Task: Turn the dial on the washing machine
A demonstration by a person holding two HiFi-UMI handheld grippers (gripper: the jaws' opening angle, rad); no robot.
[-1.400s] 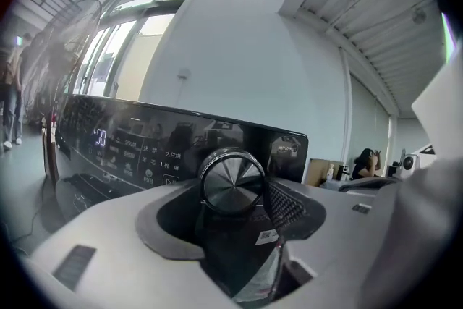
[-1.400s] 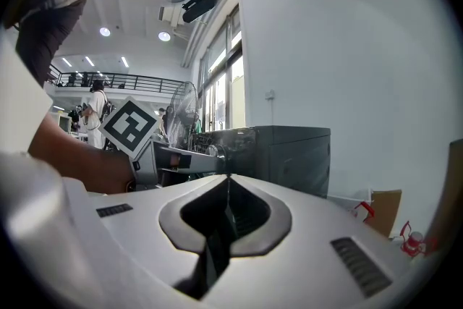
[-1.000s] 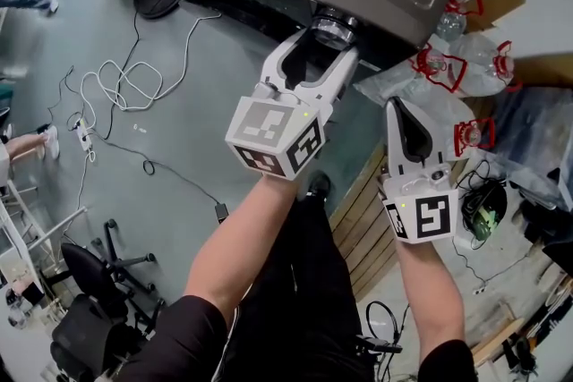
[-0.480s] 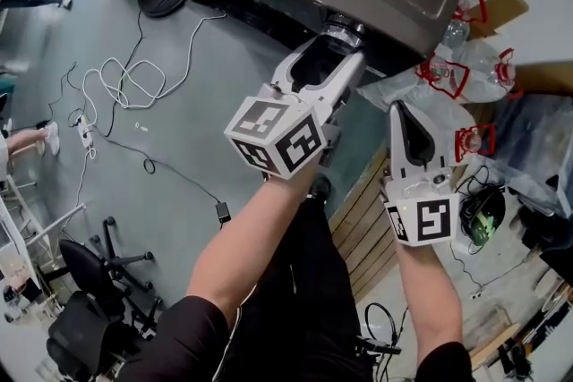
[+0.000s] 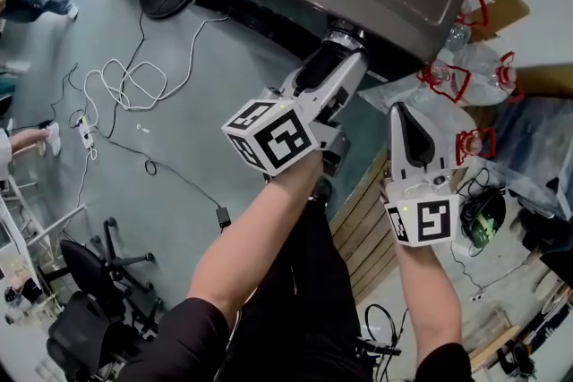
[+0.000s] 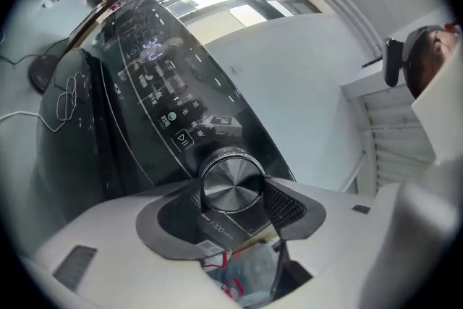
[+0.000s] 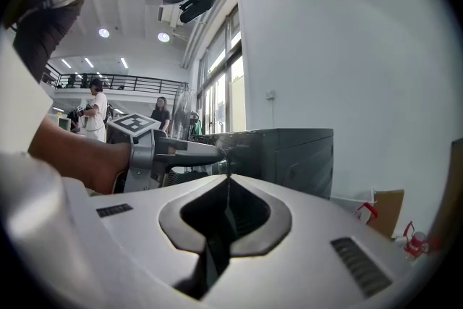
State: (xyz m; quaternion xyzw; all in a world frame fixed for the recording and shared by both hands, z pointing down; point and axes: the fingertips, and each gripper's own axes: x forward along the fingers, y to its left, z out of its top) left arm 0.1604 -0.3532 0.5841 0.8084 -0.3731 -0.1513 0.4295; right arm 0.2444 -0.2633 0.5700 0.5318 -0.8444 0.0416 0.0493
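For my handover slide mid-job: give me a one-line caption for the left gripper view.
Left gripper closed on the brushed-metal dial of the washing machine, beside its dark control panel.

In head view my left hand-held gripper hides most of the dial. I can't read the panel print.

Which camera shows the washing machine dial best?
The left gripper view: the dial faces the camera, gripped between the left gripper's fingers. The head view shows only its rim beyond them. The right gripper view barely shows it, side-on and tiny.
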